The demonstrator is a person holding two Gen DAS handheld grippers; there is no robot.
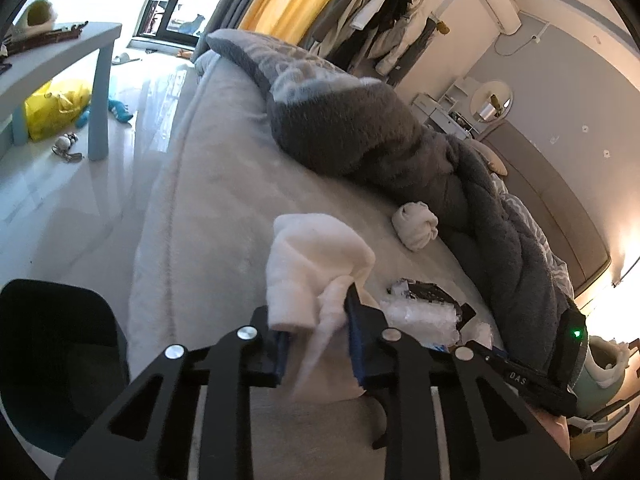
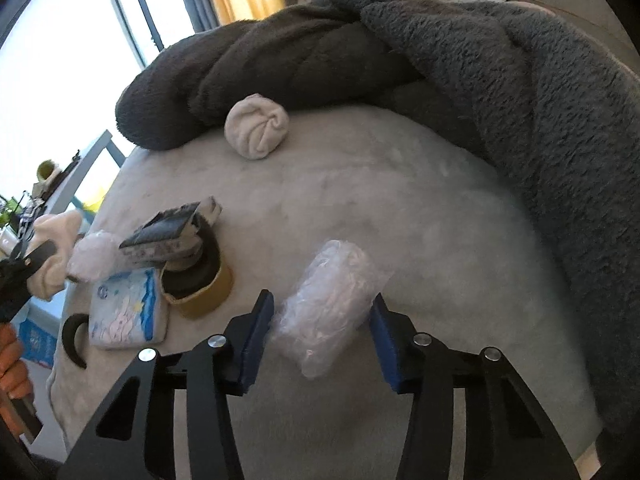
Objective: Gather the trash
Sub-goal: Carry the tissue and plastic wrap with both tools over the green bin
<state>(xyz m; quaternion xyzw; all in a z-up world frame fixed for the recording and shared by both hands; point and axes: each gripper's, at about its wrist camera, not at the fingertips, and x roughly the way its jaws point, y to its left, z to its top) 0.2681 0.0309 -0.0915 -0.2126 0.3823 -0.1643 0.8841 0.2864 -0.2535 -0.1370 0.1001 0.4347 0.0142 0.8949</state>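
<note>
My left gripper is shut on a white crumpled cloth and holds it above the bed; it also shows at the left edge of the right wrist view. My right gripper is open with its fingers on either side of a clear plastic bag that lies on the bed. A pile of trash lies to the left: a torn dark box, a blue tissue pack, a tape roll and clear wrap. A rolled white sock lies near the grey blanket.
A dark bin stands on the floor at the lower left of the bed. A pale blue table with a yellow bag under it is further off. Clothes hang on a rack behind the bed.
</note>
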